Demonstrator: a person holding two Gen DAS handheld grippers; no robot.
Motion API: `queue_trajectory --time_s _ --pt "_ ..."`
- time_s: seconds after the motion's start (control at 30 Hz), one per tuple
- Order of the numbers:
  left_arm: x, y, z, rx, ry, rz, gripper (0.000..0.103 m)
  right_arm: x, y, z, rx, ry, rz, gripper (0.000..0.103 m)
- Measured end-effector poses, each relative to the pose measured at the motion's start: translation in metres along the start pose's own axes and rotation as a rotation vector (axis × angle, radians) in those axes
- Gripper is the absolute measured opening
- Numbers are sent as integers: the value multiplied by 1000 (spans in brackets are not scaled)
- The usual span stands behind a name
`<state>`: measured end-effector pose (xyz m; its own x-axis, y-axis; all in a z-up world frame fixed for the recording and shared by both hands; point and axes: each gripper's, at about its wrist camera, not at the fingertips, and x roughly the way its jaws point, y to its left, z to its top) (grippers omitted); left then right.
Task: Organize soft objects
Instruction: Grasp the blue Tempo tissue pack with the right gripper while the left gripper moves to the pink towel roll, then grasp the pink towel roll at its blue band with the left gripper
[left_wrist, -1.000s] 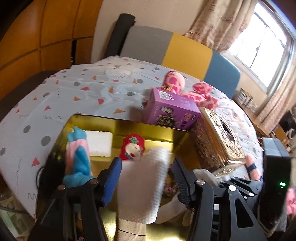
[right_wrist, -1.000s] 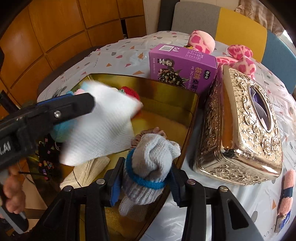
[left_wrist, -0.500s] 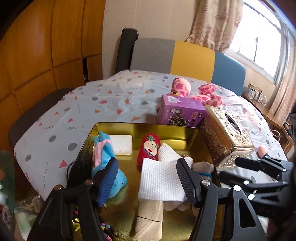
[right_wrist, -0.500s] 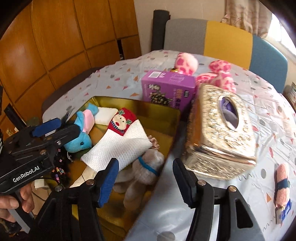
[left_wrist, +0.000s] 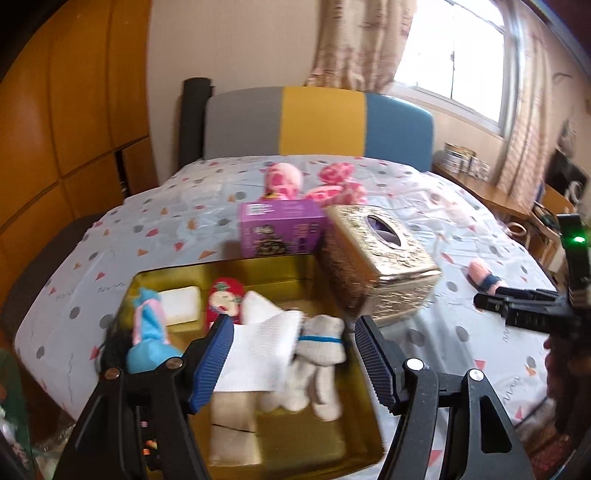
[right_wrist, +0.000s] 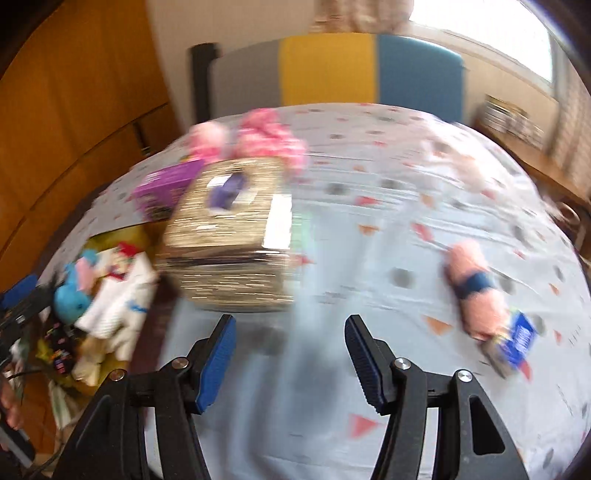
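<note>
My left gripper (left_wrist: 293, 356): jaws apart, having just been widening, nothing pinched; it hangs above the near half of the gold tray (left_wrist: 221, 273). Tray contents, left to right: blue-and-pink plush (left_wrist: 147, 343) at my nine o'clock, beside the left finger; pale flat block (left_wrist: 181, 304) at ten o'clock, by the tray's far wall; red sock with a face (left_wrist: 223, 304) at eleven o'clock; white cloth (left_wrist: 264, 352) at twelve o'clock, seen between my fingers, draped over a beige folded piece (left_wrist: 232, 428); grey knitted sock with a blue band (left_wrist: 321, 354) at one o'clock, lying against the cloth's right edge. Beyond the tray: purple box (left_wrist: 282, 229) at twelve o'clock; pink spotted plush (left_wrist: 310, 182) behind it; gold tissue box (left_wrist: 380, 269) at one o'clock, just beside the tray's right wall. My right gripper (right_wrist: 290, 354): jaws parted, nothing between them but the patterned tablecloth (right_wrist: 369, 258); the view is motion-blurred. From it, the tray's soft heap sits at nine o'clock, the tissue box at eleven o'clock, and a pink rolled sock with a dark band (right_wrist: 476, 291) lies loose on the cloth at two o'clock, well apart from my fingers, a small blue tag (right_wrist: 519, 341) at its near end.
</note>
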<state>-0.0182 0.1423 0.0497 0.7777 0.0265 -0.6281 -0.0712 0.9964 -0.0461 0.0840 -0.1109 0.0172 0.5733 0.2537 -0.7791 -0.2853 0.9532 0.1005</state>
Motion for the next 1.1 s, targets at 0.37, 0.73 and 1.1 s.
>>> queue_trajectory --time_s 0.37,0.73,1.1 --pt "9 -75 11 131 27 -161 71 -18 -188 -23 514 -4 -204 63" --pt "35 -150 16 225 99 -290 73 13 -249 -32 679 132 -255 66" --pt "67 -201 23 260 166 -344 76 70 -244 -13 588 284 -314 62"
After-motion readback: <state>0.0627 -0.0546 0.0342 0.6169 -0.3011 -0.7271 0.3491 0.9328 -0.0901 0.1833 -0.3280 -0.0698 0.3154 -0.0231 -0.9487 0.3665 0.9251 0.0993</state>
